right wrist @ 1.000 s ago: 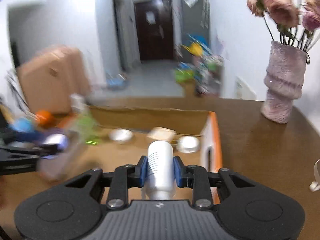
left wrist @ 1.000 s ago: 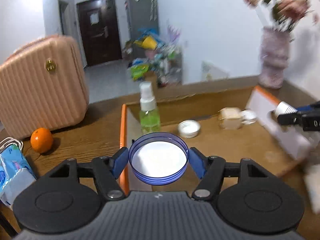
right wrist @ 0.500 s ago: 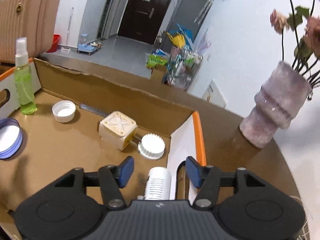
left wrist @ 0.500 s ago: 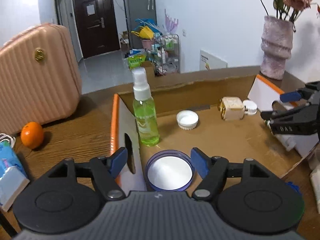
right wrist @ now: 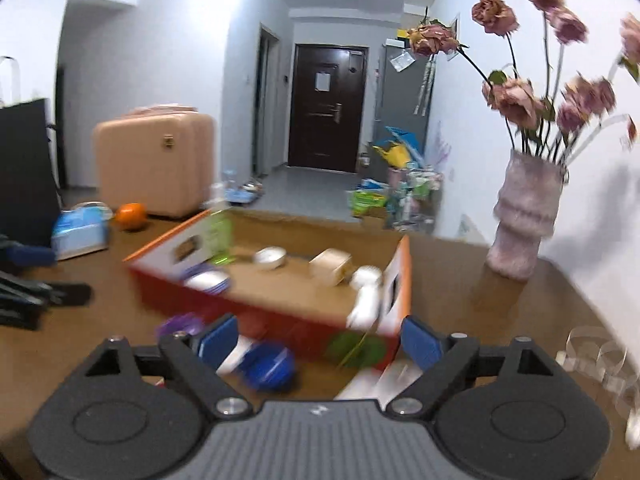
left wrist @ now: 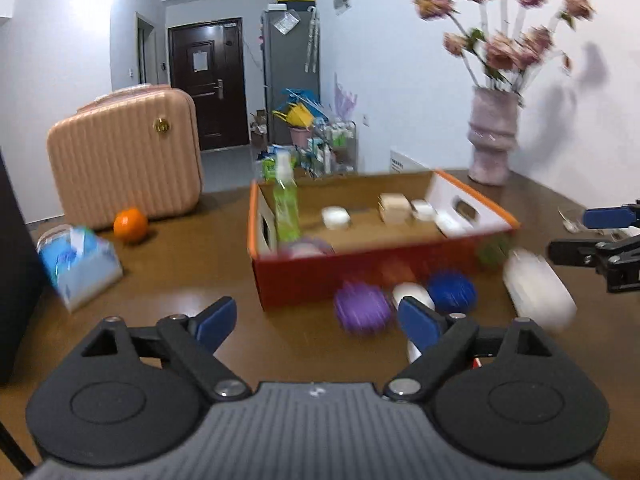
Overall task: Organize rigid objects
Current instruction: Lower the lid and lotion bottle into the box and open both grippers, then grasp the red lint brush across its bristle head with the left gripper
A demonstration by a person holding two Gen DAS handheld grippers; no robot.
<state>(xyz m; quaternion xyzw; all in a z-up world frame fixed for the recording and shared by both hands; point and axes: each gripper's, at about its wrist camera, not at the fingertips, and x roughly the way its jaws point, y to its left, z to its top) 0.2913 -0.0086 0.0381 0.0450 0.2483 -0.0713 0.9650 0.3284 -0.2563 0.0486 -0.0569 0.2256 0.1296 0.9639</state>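
- Cardboard box (left wrist: pixel 384 240) with orange rims sits ahead of both tools, holding a green spray bottle (left wrist: pixel 286 208), a blue-rimmed lid (right wrist: pixel 208 280), a white cap (left wrist: pixel 336 217) and a beige cube (left wrist: pixel 394 208).
- Left tool (left wrist: pixel 316 320): jaws spread wide, gripping nothing.
- Right tool (right wrist: pixel 318 338): likewise spread wide and bare.
- Purple ball (left wrist: pixel 362 308) and blue ball (left wrist: pixel 452 290) lie on the tabletop (left wrist: pixel 180 264) between the left tool and the box.

An open cardboard box (left wrist: pixel 360 276) with orange rims and a red front wall is sitting on the table; a green spray bottle (left wrist: pixel 286 208) is standing upright in its near left corner, just behind a blue-rimmed lid (right wrist: pixel 208 280); a white cap (left wrist: pixel 336 217), a cream cube (left wrist: pixel 394 208) and a white bottle (right wrist: pixel 366 300) are lying along its floor toward the right wall; a purple ball (left wrist: pixel 362 307), a blue ball (left wrist: pixel 452 291) and a white bottle on its side (left wrist: pixel 538 290) are lying blurred on the table against the box's front.
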